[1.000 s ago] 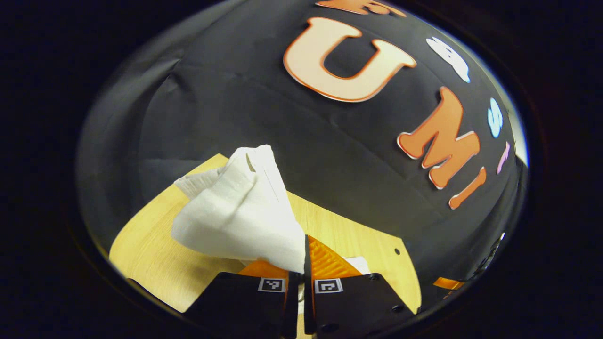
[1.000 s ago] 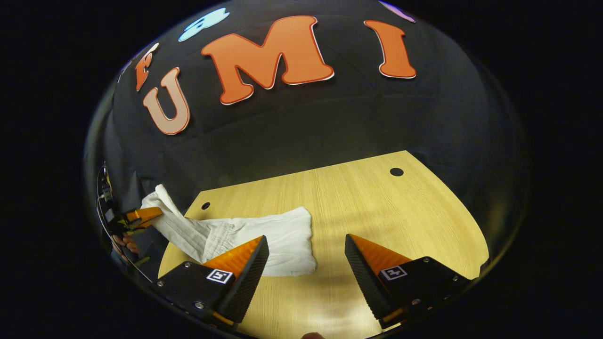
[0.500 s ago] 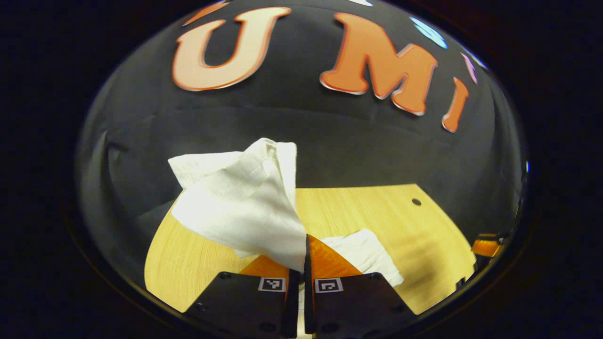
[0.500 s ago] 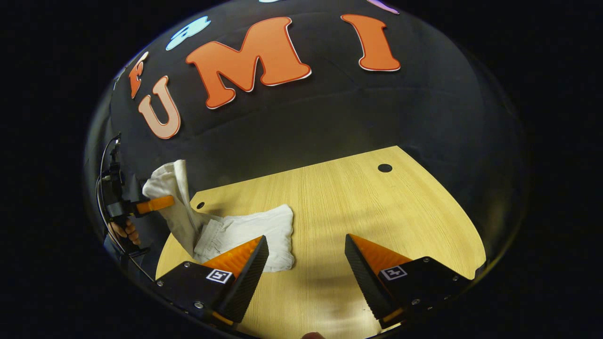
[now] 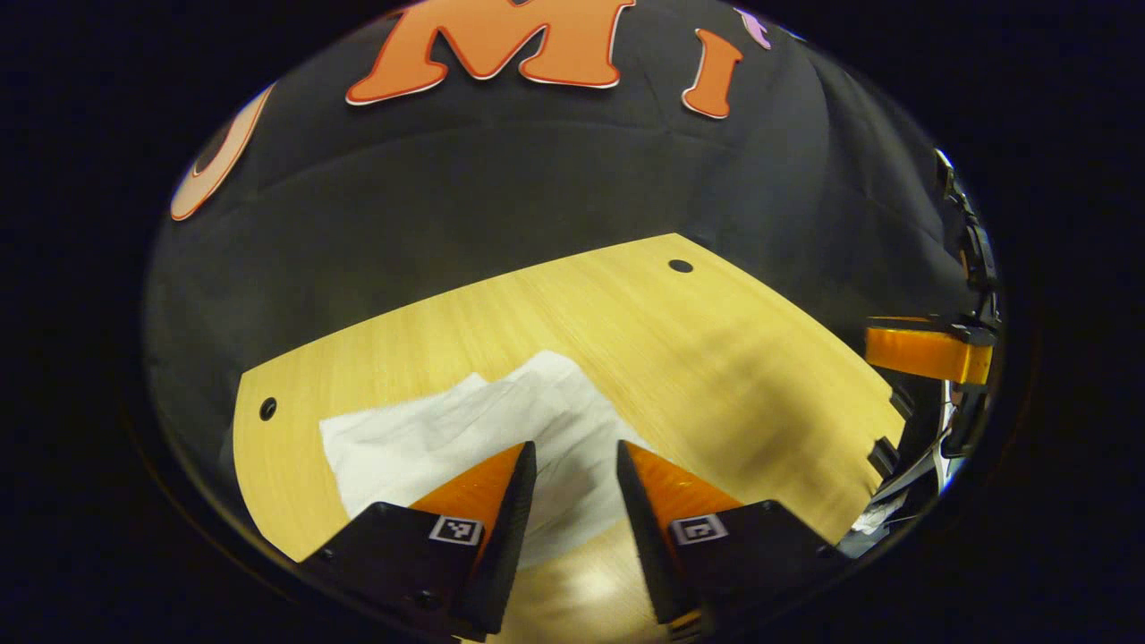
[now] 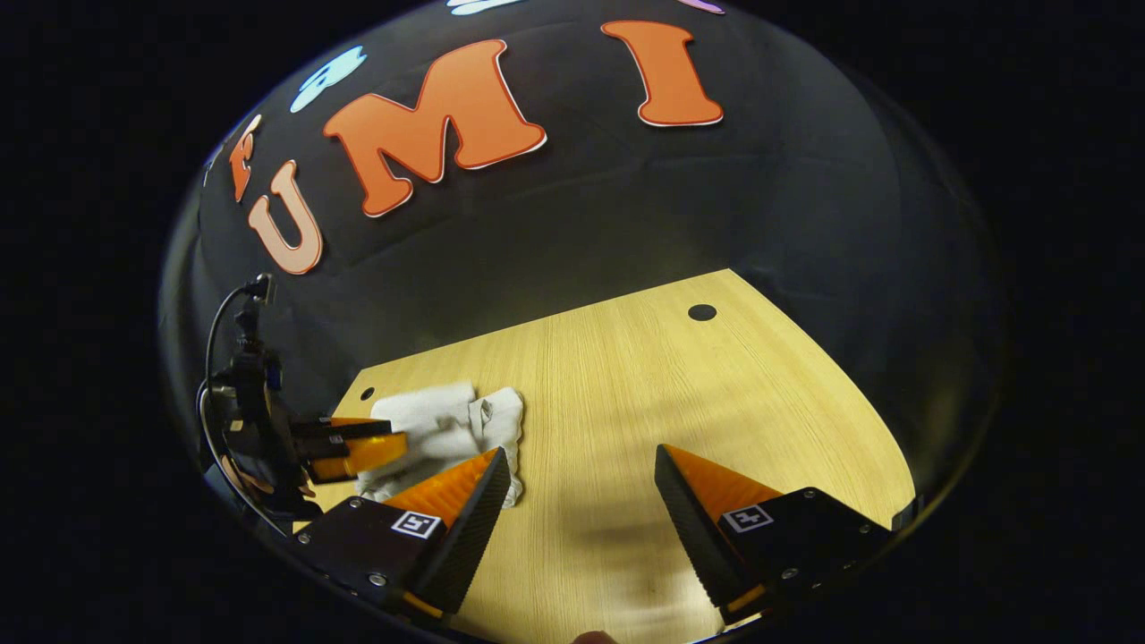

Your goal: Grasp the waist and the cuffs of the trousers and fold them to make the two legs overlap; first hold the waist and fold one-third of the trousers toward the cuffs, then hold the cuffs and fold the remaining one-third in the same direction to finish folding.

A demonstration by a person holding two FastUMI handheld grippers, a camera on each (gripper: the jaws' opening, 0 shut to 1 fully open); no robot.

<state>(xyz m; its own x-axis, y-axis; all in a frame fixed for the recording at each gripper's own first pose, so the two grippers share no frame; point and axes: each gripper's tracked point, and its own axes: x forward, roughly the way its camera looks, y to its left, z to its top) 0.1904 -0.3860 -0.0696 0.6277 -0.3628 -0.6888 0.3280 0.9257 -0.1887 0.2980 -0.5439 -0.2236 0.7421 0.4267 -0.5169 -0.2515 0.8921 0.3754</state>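
The white trousers (image 5: 465, 434) lie folded into a compact bundle on the wooden table (image 5: 716, 349), just ahead of my left gripper (image 5: 575, 458). That gripper is open, its two fingers apart above the cloth's near edge, holding nothing. In the right gripper view the same trousers (image 6: 438, 427) sit at the table's left end, with the left gripper (image 6: 358, 447) and the hand holding it beside them. My right gripper (image 6: 581, 470) is open over bare wood, to the right of the bundle and apart from it.
The table (image 6: 644, 394) has small round holes near its far corners (image 6: 702, 312) (image 5: 267, 409). Black cloth walls close in behind and on both sides. The right gripper (image 5: 921, 353) shows at the far right of the left gripper view.
My left gripper carried the cuffs over the bundle, laid them down and opened, letting go of the cloth. The trousers now lie shorter and flat. The right gripper stayed open and barely moved.
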